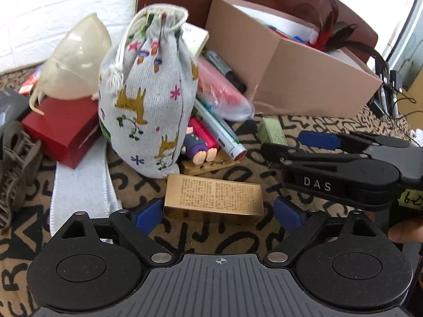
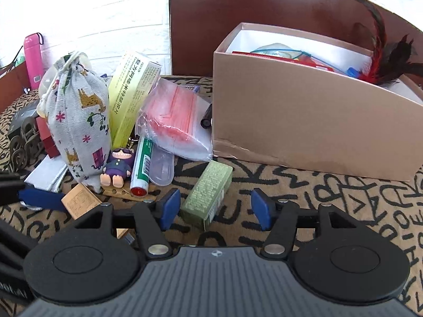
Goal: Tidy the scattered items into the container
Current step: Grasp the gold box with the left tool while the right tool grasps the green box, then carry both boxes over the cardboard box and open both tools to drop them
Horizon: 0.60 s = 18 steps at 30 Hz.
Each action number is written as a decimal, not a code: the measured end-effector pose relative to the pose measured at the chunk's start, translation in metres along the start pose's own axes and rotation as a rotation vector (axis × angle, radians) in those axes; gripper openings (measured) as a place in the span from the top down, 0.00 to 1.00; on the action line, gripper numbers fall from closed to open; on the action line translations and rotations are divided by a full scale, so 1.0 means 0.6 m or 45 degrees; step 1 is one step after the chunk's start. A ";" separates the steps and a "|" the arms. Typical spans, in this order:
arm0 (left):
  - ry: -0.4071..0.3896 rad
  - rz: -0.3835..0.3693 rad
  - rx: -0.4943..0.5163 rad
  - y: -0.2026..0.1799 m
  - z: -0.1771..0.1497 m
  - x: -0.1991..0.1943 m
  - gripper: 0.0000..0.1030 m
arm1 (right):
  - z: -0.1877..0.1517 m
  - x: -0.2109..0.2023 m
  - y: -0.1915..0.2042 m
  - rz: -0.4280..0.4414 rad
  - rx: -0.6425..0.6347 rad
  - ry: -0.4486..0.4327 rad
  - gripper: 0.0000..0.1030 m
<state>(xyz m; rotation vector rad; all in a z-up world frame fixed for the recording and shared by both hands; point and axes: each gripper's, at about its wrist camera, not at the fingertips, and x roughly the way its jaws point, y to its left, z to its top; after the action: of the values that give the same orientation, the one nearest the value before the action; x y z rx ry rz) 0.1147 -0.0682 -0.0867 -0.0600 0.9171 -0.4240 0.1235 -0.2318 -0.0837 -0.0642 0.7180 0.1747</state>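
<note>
A gold box (image 1: pixel 214 200) lies flat on the patterned cloth between the wide jaws of my left gripper (image 1: pixel 218 212), which is open, with a gap at the right pad. In the right wrist view a small green box (image 2: pixel 208 195) lies between the blue pads of my right gripper (image 2: pixel 216 208). That gripper is also open, its left pad closer to the green box. The left view shows the right gripper (image 1: pixel 283 142) coming in from the right beside the green box (image 1: pixel 272 130). The cardboard container (image 2: pixel 304 121) stands behind, holding feathers and other items.
A pile sits left of the container: a printed drawstring bag (image 1: pixel 148 92), a red box (image 1: pixel 60 132), a purple doll (image 2: pixel 117 166), a green tube (image 2: pixel 142 166), a yellow carton (image 2: pixel 129 95) and a plastic bag (image 2: pixel 174 121). A hair claw (image 1: pixel 15 163) lies far left. A person's finger (image 1: pixel 404 232) shows at the right edge.
</note>
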 end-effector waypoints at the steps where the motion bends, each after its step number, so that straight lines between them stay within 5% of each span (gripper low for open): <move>1: 0.003 -0.006 -0.007 0.003 0.000 0.007 0.08 | 0.001 0.005 0.001 0.010 -0.002 0.006 0.39; 2: -0.002 -0.002 -0.004 0.005 -0.001 0.011 0.10 | 0.001 0.013 0.003 0.025 -0.008 0.024 0.45; 3: -0.018 0.020 0.022 0.002 -0.002 0.012 0.17 | 0.001 0.021 0.003 0.026 -0.004 0.044 0.61; 6: -0.028 0.037 0.046 0.000 -0.004 0.007 0.19 | -0.002 0.015 0.000 0.007 -0.019 0.052 0.75; 17: 0.019 -0.030 0.123 -0.017 -0.043 -0.028 0.19 | -0.055 -0.060 -0.031 0.026 -0.028 0.117 0.75; 18: 0.017 -0.023 0.134 -0.020 -0.043 -0.026 0.12 | -0.057 -0.063 -0.030 0.022 -0.021 0.112 0.75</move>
<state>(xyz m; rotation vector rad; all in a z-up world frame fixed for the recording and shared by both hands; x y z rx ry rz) 0.0822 -0.0697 -0.0880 0.0308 0.9063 -0.4893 0.0766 -0.2585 -0.0845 -0.0814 0.8050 0.1953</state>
